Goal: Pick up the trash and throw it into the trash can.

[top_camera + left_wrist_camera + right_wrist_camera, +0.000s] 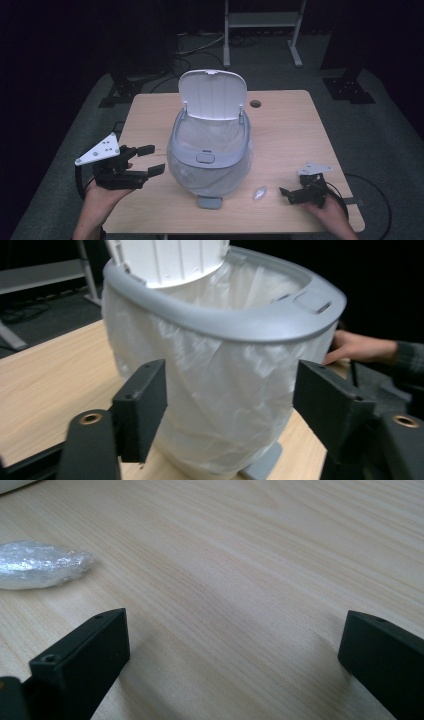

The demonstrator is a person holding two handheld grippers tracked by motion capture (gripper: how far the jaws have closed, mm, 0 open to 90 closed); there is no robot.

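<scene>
Wrapper [260, 192], crumpled and clear, is left lying on the tabletop [290, 130] just right of the lined, open-lidded bin [210, 160], ungrasped, while the left claw [151, 159] and right claw [284, 192] are held wide, empty.

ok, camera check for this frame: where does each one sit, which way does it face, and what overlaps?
High view: fixed above the person's side, looking forward and down at the table and the open bin; both forearms enter from below, holding the left hand-held gripper and the right hand-held gripper.
Left gripper view: rides the left hand-held gripper, facing the bin's bag-lined side; own jaws apart, the other hand beyond.
Right gripper view: rides the right hand-held gripper, low over the tabletop; own jaws apart.
Shared: the crumpled plastic wad also appears in the high view.
</scene>
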